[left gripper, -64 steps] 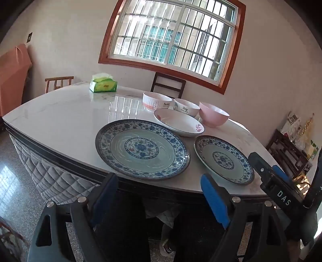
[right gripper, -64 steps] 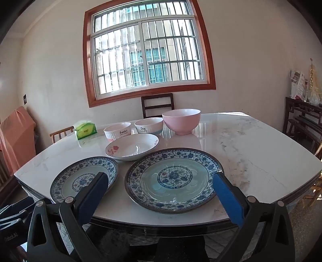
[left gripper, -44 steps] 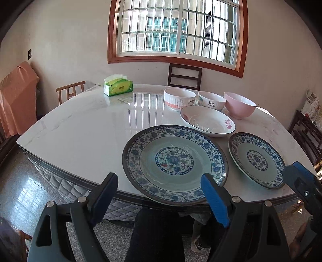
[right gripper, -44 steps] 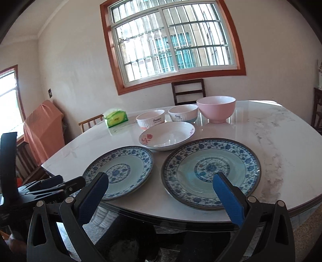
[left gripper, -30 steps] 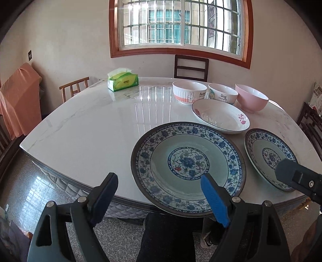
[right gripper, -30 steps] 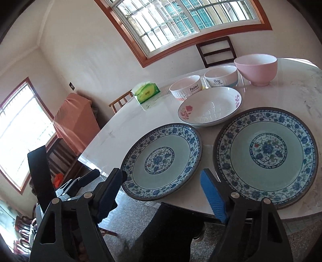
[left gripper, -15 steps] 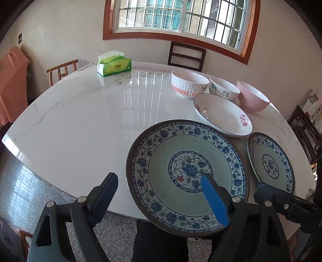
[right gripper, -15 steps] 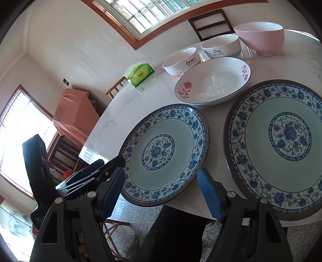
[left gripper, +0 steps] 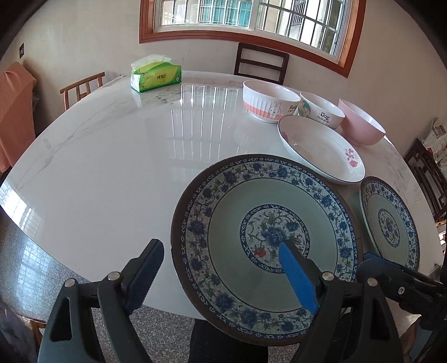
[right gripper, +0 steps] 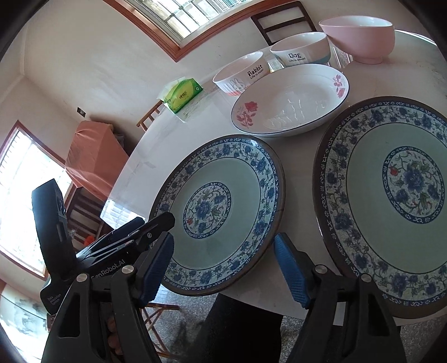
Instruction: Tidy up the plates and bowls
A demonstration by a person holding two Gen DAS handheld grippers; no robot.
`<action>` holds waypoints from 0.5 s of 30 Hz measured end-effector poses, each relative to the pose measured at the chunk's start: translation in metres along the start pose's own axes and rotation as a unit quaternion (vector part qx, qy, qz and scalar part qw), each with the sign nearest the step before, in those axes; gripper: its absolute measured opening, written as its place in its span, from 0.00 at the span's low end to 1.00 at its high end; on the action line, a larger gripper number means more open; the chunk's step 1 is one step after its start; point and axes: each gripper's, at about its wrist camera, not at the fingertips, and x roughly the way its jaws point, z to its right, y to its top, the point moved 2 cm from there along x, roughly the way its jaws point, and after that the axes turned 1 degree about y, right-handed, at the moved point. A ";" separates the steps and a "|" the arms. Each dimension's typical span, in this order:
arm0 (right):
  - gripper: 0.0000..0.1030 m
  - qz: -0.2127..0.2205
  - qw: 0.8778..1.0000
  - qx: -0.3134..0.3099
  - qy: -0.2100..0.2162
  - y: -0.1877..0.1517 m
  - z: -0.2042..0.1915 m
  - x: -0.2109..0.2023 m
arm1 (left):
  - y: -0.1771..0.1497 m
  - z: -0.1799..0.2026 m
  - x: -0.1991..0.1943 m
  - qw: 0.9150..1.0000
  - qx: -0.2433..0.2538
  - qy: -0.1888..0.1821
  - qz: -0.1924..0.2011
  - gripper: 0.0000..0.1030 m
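Both the left gripper (left gripper: 220, 272) and right gripper (right gripper: 223, 269) hover with jaws spread over two glazed blue-patterned plates (left gripper: 265, 243) at the counter (left gripper: 117, 156) edge nearest them, surely rigid, slippery and breakable, best pinched at the overhanging rim.

Home dining room: marble table (left gripper: 111, 156), wooden chairs (left gripper: 261, 62), barred window (left gripper: 251, 16), tissue pack (left gripper: 155, 73).

Bright daylight from the window (left gripper: 251, 16) glares off the table (left gripper: 117, 156); edges bend, corners dark.
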 end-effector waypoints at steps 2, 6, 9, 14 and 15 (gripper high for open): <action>0.70 -0.002 1.000 0.003 0.000 0.001 0.000 0.000 | 0.001 0.000 0.001 1.000 0.003 0.004 0.001 0.84; 0.70 -0.010 1.000 0.001 -0.009 0.001 0.000 0.004 | 0.002 -0.003 0.005 1.000 0.003 0.003 -0.004 0.84; 0.69 -0.018 1.000 -0.006 -0.019 -0.001 -0.003 0.009 | 0.001 -0.005 0.009 1.000 0.001 -0.002 -0.010 0.83; 0.56 -0.026 0.999 -0.017 -0.044 -0.002 -0.003 0.017 | 0.000 -0.018 0.015 0.999 -0.007 0.030 -0.012 0.38; 0.46 -0.028 0.998 -0.016 -0.047 -0.003 0.000 0.019 | 0.001 -0.023 0.015 0.999 -0.010 0.031 -0.012 0.34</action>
